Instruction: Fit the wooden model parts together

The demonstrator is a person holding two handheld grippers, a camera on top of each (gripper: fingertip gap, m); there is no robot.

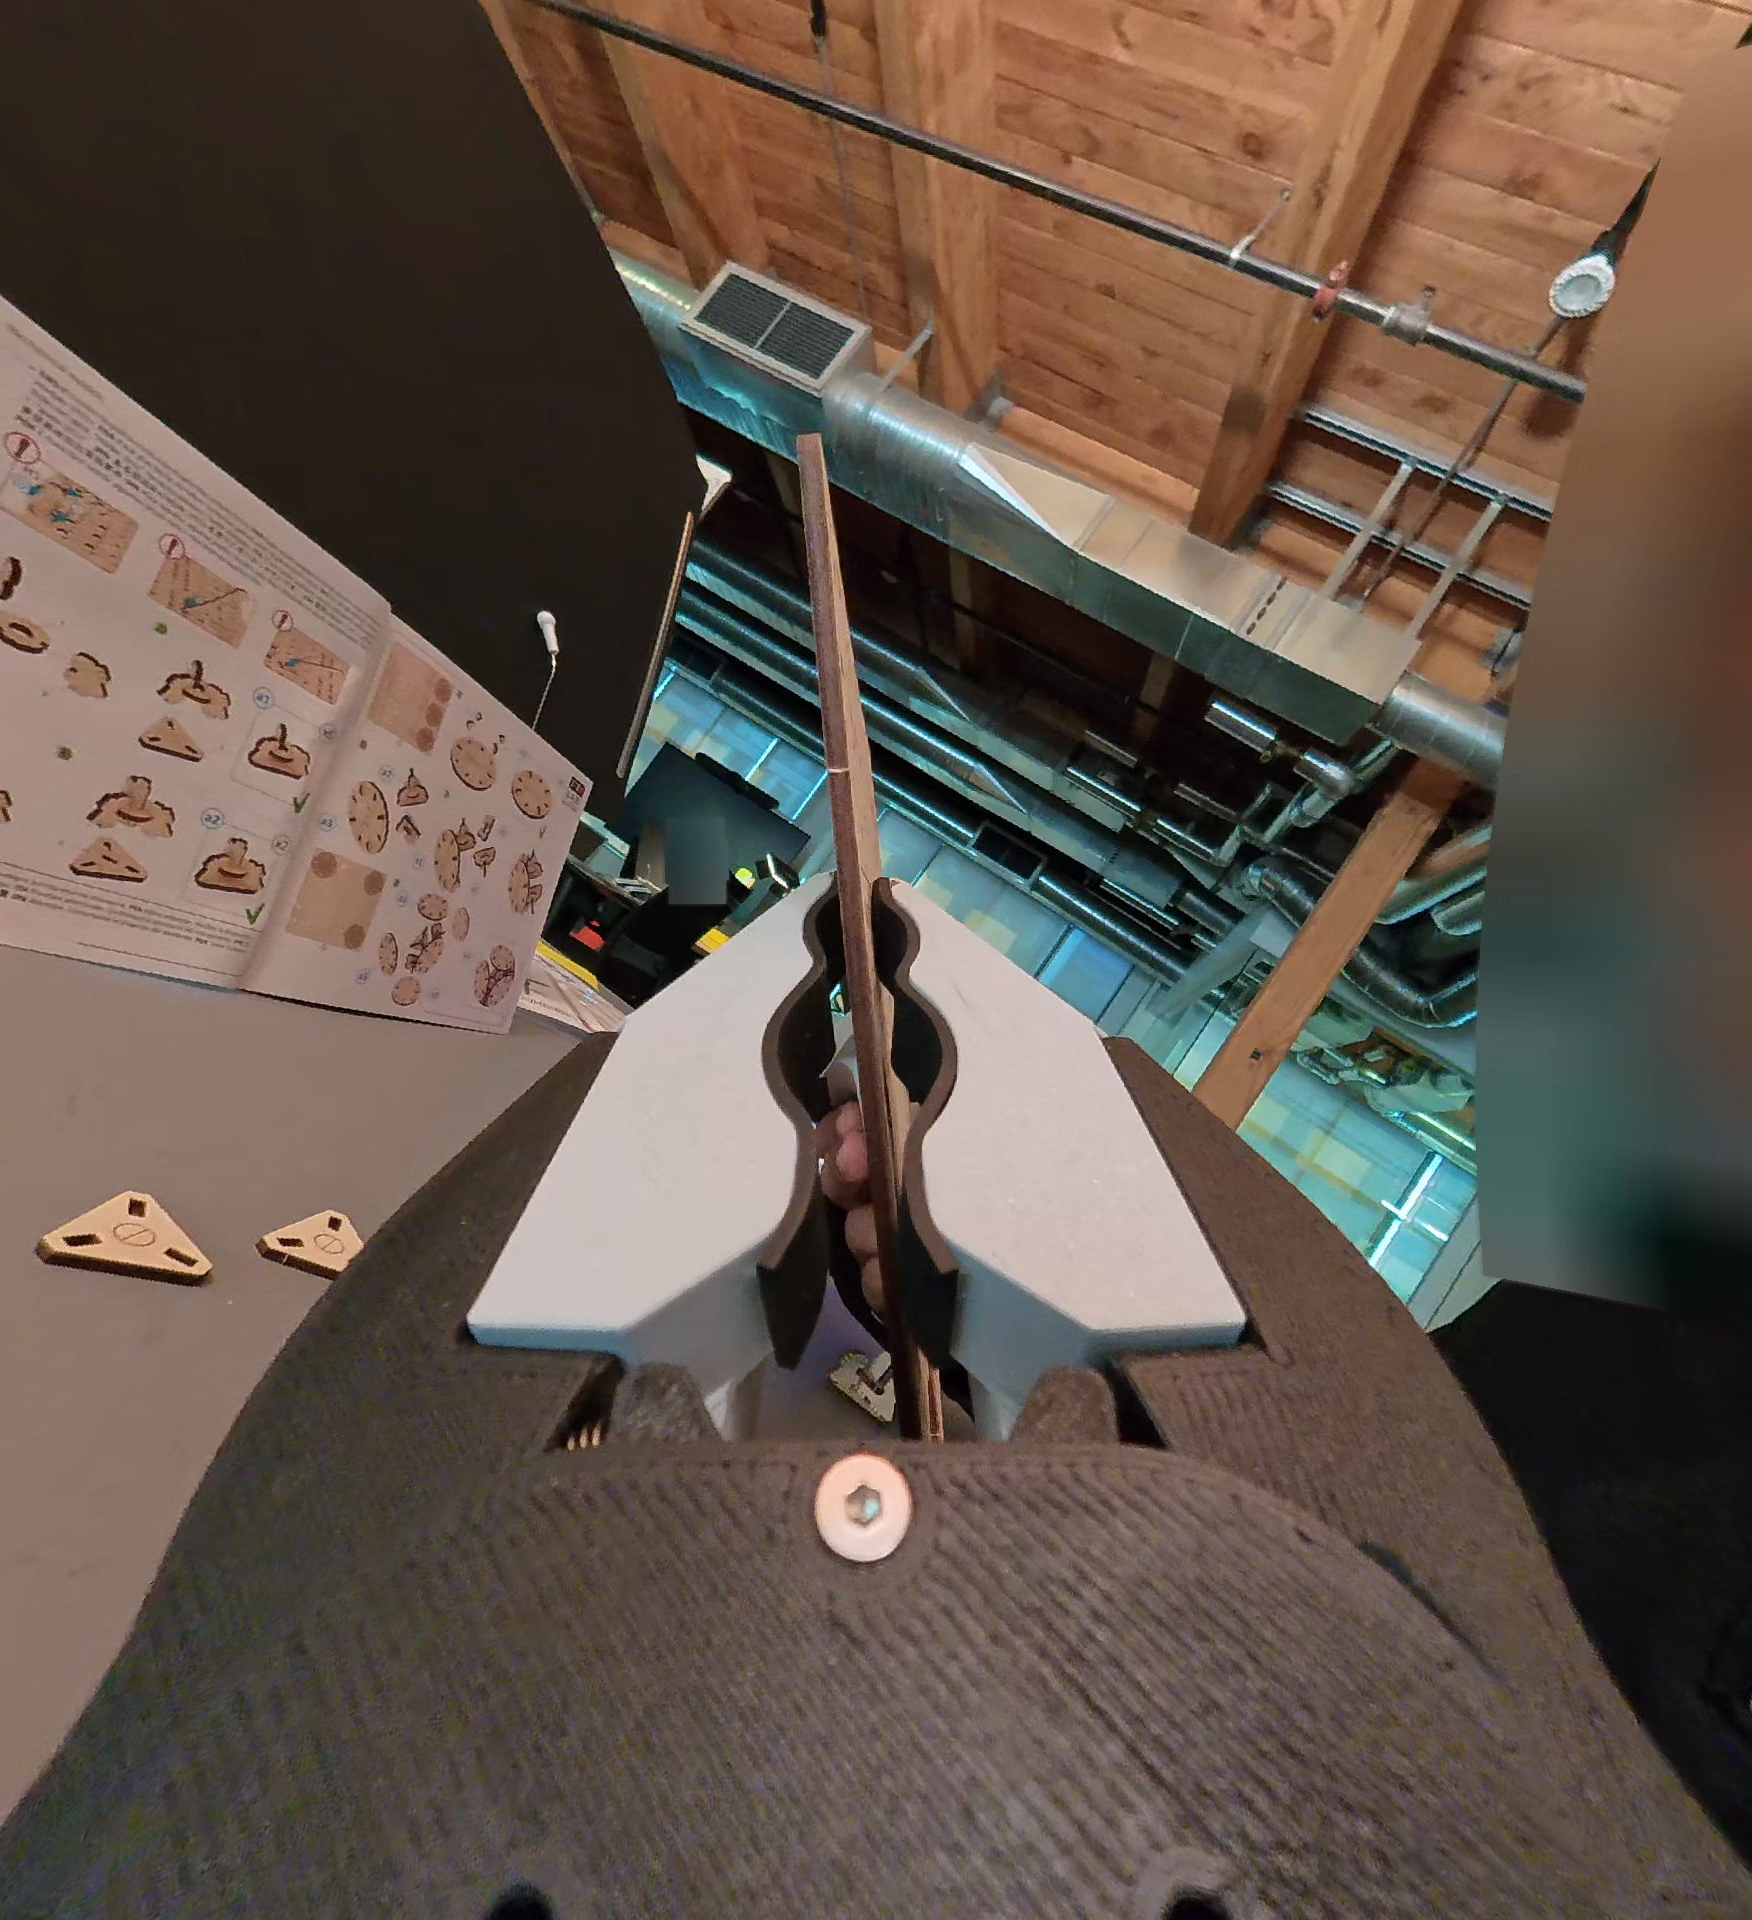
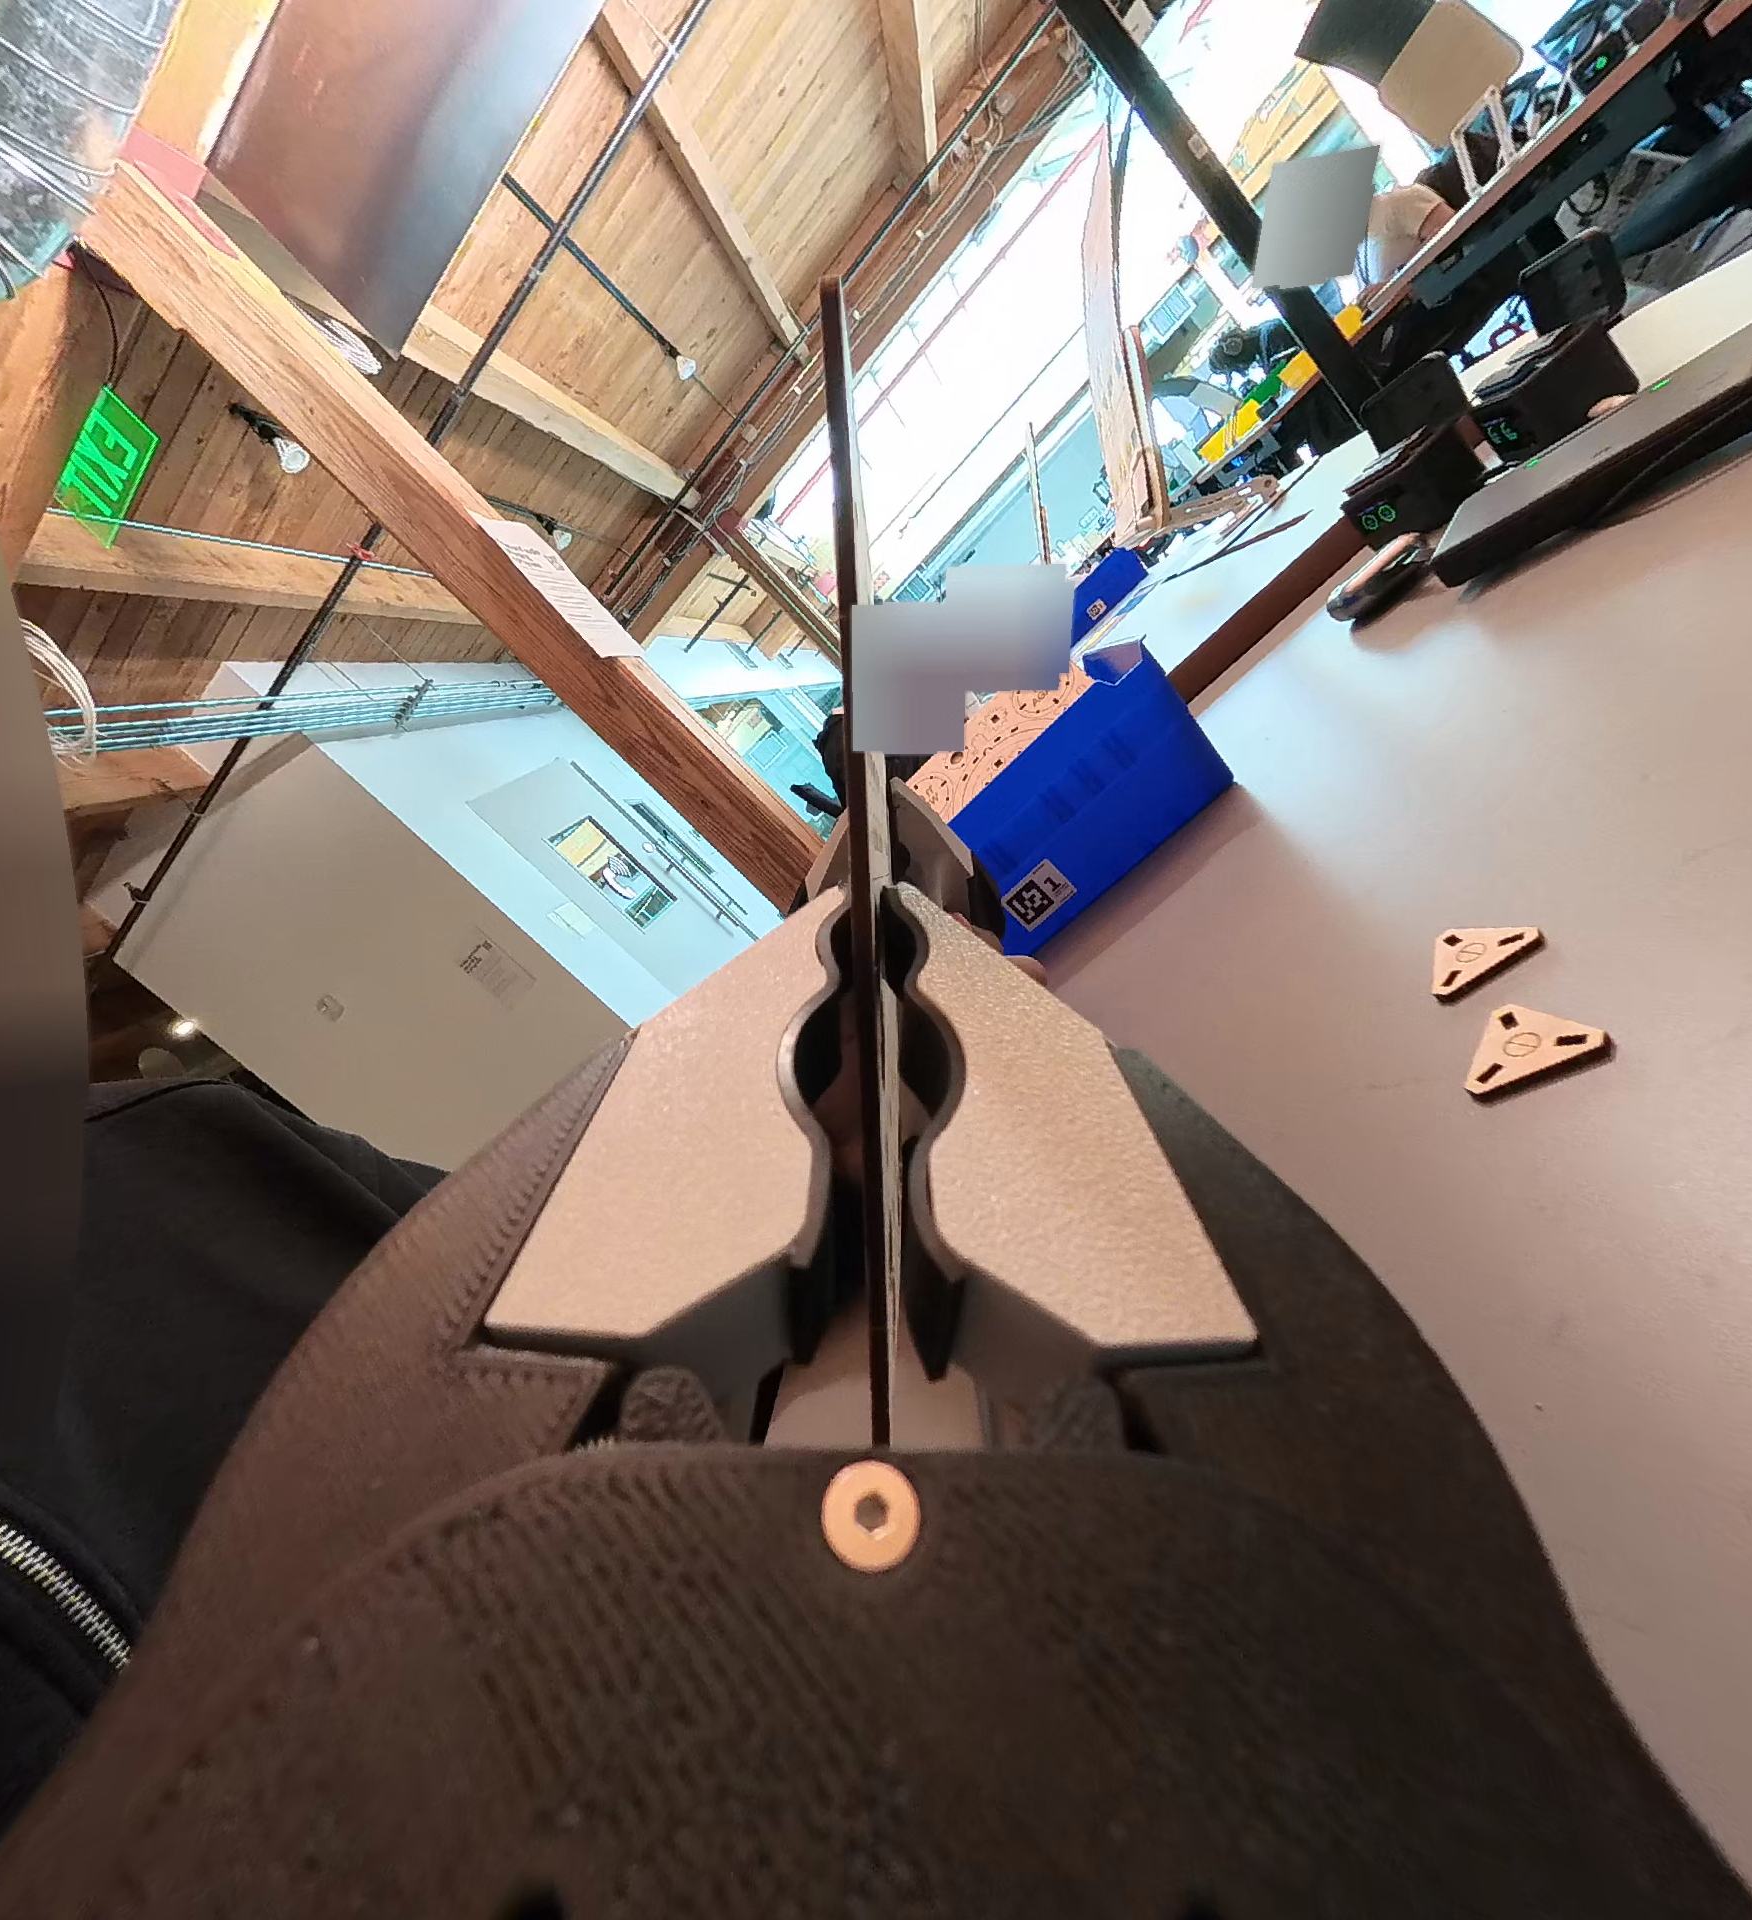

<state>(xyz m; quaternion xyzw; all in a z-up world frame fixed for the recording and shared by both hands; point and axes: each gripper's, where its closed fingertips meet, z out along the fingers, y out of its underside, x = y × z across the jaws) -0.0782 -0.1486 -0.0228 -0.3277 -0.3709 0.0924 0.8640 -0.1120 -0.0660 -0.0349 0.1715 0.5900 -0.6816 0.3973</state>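
Left wrist view: our left hand-held gripper (image 1: 856,894) is clamped narrow on a thin wooden sheet (image 1: 836,665), seen edge-on, rising from between the grey fingers (image 1: 706,1039) toward the upper middle of the frame. Right wrist view: our right hand-held gripper (image 2: 867,899) is likewise closed on the thin sheet, its dark edge (image 2: 841,499) running up the centre of the frame. Both pads press the faces; whether it is one and the same sheet we cannot tell for certain, though it looks so.

Handling, our judgement: light, stiff across its face but thin enough to flex or snap if twisted; smooth faces, so it could slide in the pads. Best held near an edge, both faces pinched flat, as now.

Look: brown plywood-like edge, darkened as if laser-cut, a faint pale line crossing it partway up in the left view.

About it: grey table (image 1: 124,1091) at lower left; two small triangular wooden pieces (image 1: 124,1236) lying flat there; an open instruction booklet (image 1: 228,727) standing at left. In the right view, a blue bin (image 2: 1090,790) holding cut wooden sheets, middle right.
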